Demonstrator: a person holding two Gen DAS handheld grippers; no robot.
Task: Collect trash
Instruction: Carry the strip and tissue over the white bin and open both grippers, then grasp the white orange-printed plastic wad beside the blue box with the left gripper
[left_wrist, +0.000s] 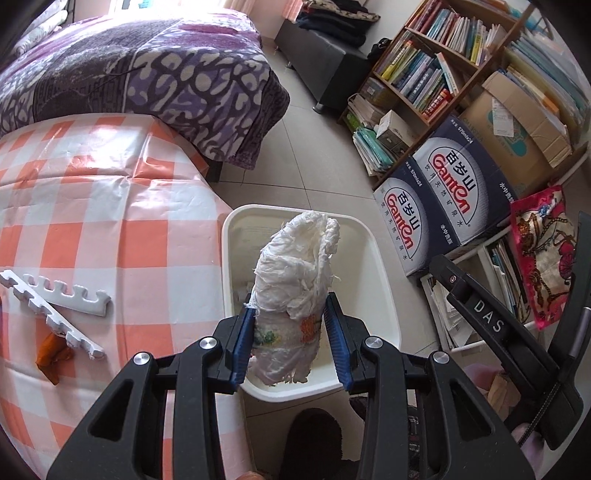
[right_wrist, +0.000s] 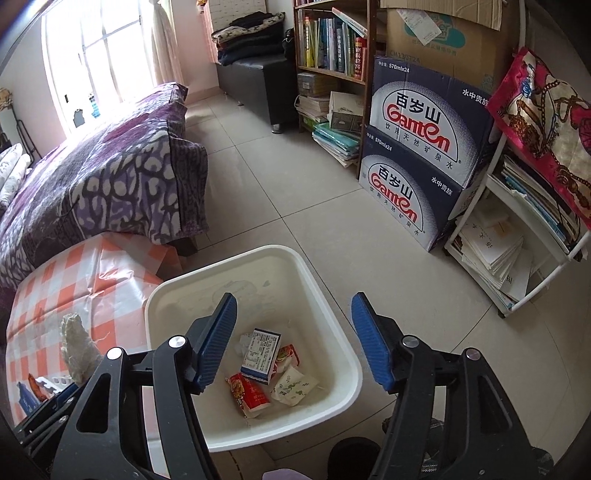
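Observation:
My left gripper (left_wrist: 291, 314) is shut on a crumpled white tissue wad (left_wrist: 295, 273) and holds it over the near edge of the white trash bin (left_wrist: 384, 314). The wad also shows at the left of the right wrist view (right_wrist: 75, 347). My right gripper (right_wrist: 295, 332) is open and empty above the same bin (right_wrist: 340, 325). Inside the bin lie a blue-and-white carton (right_wrist: 260, 354), a red packet (right_wrist: 249, 395) and a white wrapper (right_wrist: 293, 384). On the checked table (left_wrist: 110, 221) lie white foam puzzle-edge strips (left_wrist: 55, 299) and an orange wrapper (left_wrist: 51, 356).
The bin stands on the tiled floor beside the table. A bed with a purple blanket (right_wrist: 103, 173) is behind. Ganten water boxes (right_wrist: 424, 147), a bookshelf (left_wrist: 424, 66) and a white rack with papers (right_wrist: 517, 251) line the right side.

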